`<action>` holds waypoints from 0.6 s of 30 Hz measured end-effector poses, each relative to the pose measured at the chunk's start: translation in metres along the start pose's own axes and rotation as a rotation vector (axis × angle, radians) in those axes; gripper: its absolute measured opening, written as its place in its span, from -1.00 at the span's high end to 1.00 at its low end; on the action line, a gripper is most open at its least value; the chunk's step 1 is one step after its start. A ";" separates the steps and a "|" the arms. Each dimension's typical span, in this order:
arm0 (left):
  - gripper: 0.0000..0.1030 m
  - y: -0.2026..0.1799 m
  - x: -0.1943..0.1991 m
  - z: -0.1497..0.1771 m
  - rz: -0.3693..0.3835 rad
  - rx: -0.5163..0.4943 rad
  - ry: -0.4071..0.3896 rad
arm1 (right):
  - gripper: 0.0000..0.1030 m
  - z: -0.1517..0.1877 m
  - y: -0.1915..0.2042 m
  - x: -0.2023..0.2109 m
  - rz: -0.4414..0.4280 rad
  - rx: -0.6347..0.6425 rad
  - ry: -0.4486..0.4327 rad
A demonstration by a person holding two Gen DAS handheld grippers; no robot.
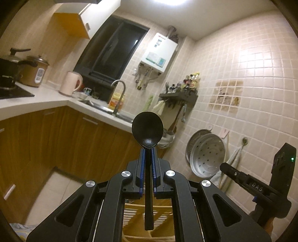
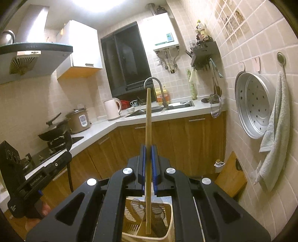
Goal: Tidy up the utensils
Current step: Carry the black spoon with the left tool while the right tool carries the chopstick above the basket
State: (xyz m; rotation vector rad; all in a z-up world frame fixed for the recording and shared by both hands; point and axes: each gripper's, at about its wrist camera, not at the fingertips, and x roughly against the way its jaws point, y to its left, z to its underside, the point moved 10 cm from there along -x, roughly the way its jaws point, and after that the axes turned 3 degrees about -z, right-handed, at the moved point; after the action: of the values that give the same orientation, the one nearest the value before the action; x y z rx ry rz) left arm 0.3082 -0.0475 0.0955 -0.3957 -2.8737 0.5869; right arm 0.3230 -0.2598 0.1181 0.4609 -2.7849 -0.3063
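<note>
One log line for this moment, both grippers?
left gripper: shut on black spoon | right gripper: shut on wooden stick | both above utensil basket

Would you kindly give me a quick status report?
Left gripper shut on black spoon. Right gripper shut on wooden chopstick. Utensil holder below; nothing in the way.

A small kitchen with pale square wall tiles [image 2: 247, 42] and a dark window [image 1: 113, 50] above the sink [image 2: 167, 108]. Wooden cabinets [image 2: 195, 141] carry a white L-shaped counter [image 1: 50, 100]. A ceiling light [image 2: 104, 5] glares overhead; the floor [image 1: 55, 193] is light tile.
</note>
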 end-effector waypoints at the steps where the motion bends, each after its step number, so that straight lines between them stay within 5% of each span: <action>1: 0.92 0.004 -0.003 0.002 -0.003 0.009 0.006 | 0.91 0.001 0.000 -0.003 0.005 0.005 -0.004; 18: 0.91 0.022 -0.021 0.035 -0.095 -0.040 0.028 | 0.91 0.031 -0.002 -0.023 0.050 0.065 -0.009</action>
State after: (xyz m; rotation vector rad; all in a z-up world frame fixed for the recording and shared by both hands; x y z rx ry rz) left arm 0.3248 -0.0469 0.0520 -0.2695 -2.8629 0.5050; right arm 0.3347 -0.2492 0.0826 0.4047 -2.8171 -0.2078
